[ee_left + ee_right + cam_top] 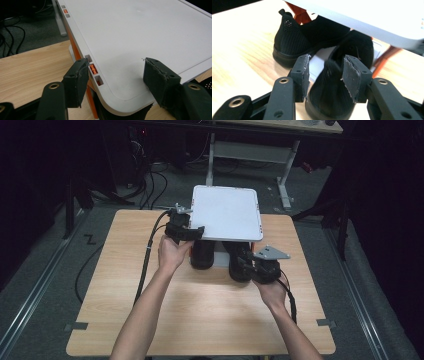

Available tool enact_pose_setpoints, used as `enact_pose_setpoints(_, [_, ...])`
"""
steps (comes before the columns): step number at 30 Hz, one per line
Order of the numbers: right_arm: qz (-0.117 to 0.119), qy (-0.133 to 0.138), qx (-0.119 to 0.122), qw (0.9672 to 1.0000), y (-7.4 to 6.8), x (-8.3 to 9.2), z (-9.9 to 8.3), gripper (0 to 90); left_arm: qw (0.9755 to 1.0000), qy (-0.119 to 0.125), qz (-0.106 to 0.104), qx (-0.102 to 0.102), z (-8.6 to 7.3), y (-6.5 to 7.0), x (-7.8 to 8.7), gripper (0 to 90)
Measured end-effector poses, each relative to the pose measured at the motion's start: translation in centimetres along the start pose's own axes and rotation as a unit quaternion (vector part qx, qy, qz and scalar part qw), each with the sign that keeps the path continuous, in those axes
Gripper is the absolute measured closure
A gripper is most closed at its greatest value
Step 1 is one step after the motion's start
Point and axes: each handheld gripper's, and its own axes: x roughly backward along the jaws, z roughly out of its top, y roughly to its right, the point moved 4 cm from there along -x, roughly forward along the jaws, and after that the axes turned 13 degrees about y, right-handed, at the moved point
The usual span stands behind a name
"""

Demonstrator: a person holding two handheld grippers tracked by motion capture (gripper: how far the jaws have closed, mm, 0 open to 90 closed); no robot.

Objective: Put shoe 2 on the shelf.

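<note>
The left gripper [116, 75] stands open at the near left corner of the white shelf top [227, 212], 1 pad beside its edge, the other over its surface, neither pressing. The right gripper [325, 75] is open, its jaws astride the heel of the nearer black shoe [332, 92] without gripping. Both shoes sit under the shelf top's near edge, the second shoe [294, 42] alongside.

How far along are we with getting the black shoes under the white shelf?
Both black shoes sit toe-first under the white shelf, heels sticking out. The left tool straddles the shelf corner, jaws open. The right tool is open around one heel. Left: pushing them fully in, probably.
</note>
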Motion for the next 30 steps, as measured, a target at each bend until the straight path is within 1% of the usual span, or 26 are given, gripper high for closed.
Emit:
enact_pose_setpoints(1, [-0.001, 0.005, 0.001, 1.0, 0.1, 0.6, -0.2, 56.6, 1.0, 0.0, 0.0, 0.0, 0.0, 0.0, 0.0, 37.6])
enact_pose_setpoints(3, [-0.009, 0.009, -0.005, 0.9999, 0.2, 1.7, -0.9, 56.7, 1.0, 0.0, 0.0, 0.0, 0.0, 0.0, 0.0, 37.6])
enact_pose_setpoints(5, [-0.016, 0.0, -0.013, 0.9998, 0.3, 2.0, -1.7, 56.7, 1.0, 0.0, -0.001, 0.0, 0.0, 0.0, 0.0, 37.6])
enact_pose_setpoints(6, [-0.022, -0.013, -0.013, 0.9996, 0.5, 1.8, -2.4, 56.7, 1.0, 0.0, -0.001, 0.0, 0.0, 0.0, 0.0, 37.6])
enact_pose_setpoints(8, [-0.023, -0.03, -0.032, 0.9988, 0.7, 1.1, -3.4, 56.1, 1.0, 0.0, -0.001, 0.0, 0.0, 0.0, 0.0, 37.6])
enact_pose_setpoints(9, [-0.023, -0.043, -0.036, 0.9982, 0.8, 0.4, -4.0, 55.6, 1.0, 0.0, -0.001, 0.0, 0.0, 0.0, 0.0, 37.6])
enact_pose_setpoints(11, [-0.025, -0.059, -0.038, 0.9972, 0.8, -0.9, -4.7, 55.1, 1.0, 0.0, 0.0, 0.001, 0.0, 0.0, 0.0, 37.6])
enact_pose_setpoints(12, [-0.024, -0.065, -0.038, 0.9968, 0.9, -1.6, -5.0, 53.5, 1.0, 0.0, 0.0, 0.001, 0.0, 0.0, 0.0, 37.6])
enact_pose_setpoints(13, [-0.021, -0.066, -0.047, 0.9965, 0.9, -2.2, -5.1, 53.7, 1.0, 0.0, 0.0, 0.0, 0.0, 0.0, 0.0, 37.6])
enact_pose_setpoints(14, [-0.022, -0.062, -0.049, 0.9966, 1.0, -2.6, -5.0, 57.2, 1.0, 0.0, -0.001, 0.0, 0.0, 0.0, 0.0, 37.6])
enact_pose_setpoints(16, [-0.026, -0.057, -0.043, 0.9971, 1.1, -3.5, -4.6, 61.6, 1.0, -0.001, -0.001, 0.001, 0.0, 0.0, 0.0, 37.6])
enact_pose_setpoints(20, [-0.03, -0.066, -0.049, 0.9962, 2.0, -5.6, -4.0, 62.7, 1.0, 0.0, -0.001, 0.003, 0.0, 0.0, 0.0, 37.5])
enact_pose_setpoints(21, [-0.034, -0.067, -0.045, 0.9961, 2.2, -6.2, -3.8, 62.7, 1.0, 0.0, -0.001, 0.004, 0.0, 0.0, 0.0, 37.6])
enact_pose_setpoints(23, [-0.038, -0.068, -0.044, 0.996, 2.3, -6.8, -3.7, 61.8, 1.0, 0.001, 0.0, 0.004, 0.0, 0.0, 0.0, 37.6])
enact_pose_setpoints(25, [-0.039, -0.062, -0.049, 0.9961, 2.5, -7.2, -3.7, 58.1, 1.0, 0.0, 0.0, 0.005, 0.1, 0.0, 0.0, 37.5])
enact_pose_setpoints(27, [-0.037, -0.058, -0.052, 0.9963, 2.5, -7.1, -3.7, 54.0, 1.0, 0.001, 0.0, 0.007, 0.1, -0.1, 0.0, 37.5])
enact_pose_setpoints(28, [-0.035, -0.057, -0.052, 0.9964, 2.4, -6.8, -3.6, 53.2, 1.0, 0.0, -0.002, 0.005, 0.1, -0.1, 0.0, 37.4])
enact_pose_setpoints(29, [-0.033, -0.057, -0.052, 0.9965, 2.4, -6.6, -3.6, 52.1, 1.0, 0.001, -0.003, 0.006, 0.1, -0.1, 0.0, 37.1])
enact_pose_setpoints(30, [-0.03, -0.05, -0.05, 0.997, 2.4, -6.1, -3.5, 52.0, 0.9999, 0.002, -0.002, 0.01, 0.1, -0.1, -0.1, 35.5])
